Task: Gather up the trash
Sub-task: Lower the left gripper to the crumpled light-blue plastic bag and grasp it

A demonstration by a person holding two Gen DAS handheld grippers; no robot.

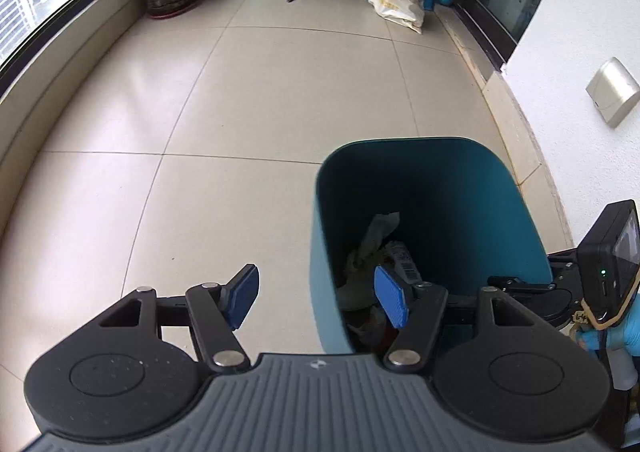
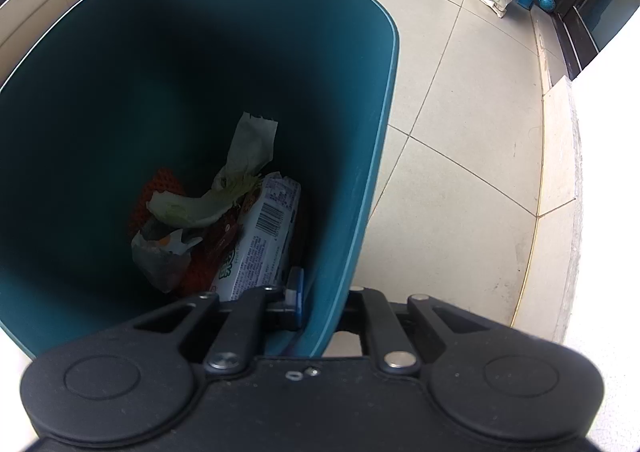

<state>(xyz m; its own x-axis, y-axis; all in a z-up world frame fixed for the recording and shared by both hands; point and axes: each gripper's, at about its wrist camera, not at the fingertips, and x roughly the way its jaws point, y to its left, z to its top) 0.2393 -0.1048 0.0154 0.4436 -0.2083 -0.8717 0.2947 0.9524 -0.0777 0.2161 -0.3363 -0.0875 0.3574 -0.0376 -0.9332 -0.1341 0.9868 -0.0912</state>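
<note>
The left gripper has its jaws spread apart with nothing between them; one blue pad hangs over the mouth of the teal trash bin, the other over the tiled floor. The right gripper is clenched on the bin's side wall: one blue pad presses the inner face, while its partner outside is hidden behind the wall. At the bottom of the teal trash bin the trash lies in shadow: a pale cabbage leaf, a torn strip of paper, a white barcoded packet and red netting, partly buried. In the left wrist view this heap is dim and hard to make out. At that view's right edge a blue-gloved hand is cut off.
</note>
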